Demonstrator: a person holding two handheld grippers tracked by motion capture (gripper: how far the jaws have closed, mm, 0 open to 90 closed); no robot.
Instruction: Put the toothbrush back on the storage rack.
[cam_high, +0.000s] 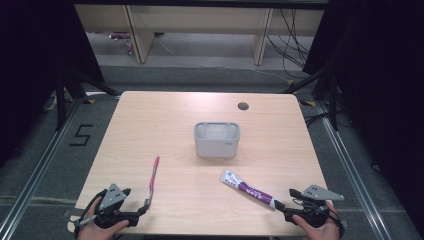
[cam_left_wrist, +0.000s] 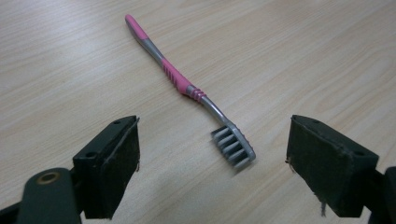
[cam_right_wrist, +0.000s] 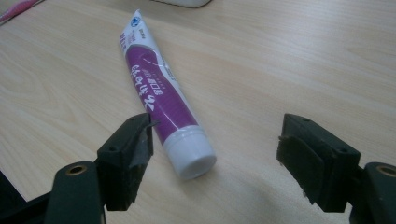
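Note:
A pink and grey toothbrush (cam_high: 153, 180) lies flat on the wooden table (cam_high: 165, 115) at the front left, bristle end nearest me. My left gripper (cam_high: 139, 212) rests just behind its head, jaws wide apart; the brush head (cam_left_wrist: 234, 147) lies between and slightly beyond the pads, untouched. At the front right lies a purple and white toothpaste tube (cam_high: 248, 189), white cap toward me. My right gripper (cam_high: 286, 210) is open at the cap end; the cap (cam_right_wrist: 192, 158) sits close to the left pad (cam_right_wrist: 135, 158), with no pad pressing on it.
A light grey rectangular holder (cam_high: 217, 139) with compartments stands at the table's middle. A round cable hole (cam_high: 243, 106) is near the far edge. Wooden furniture and cables lie on the floor beyond the table.

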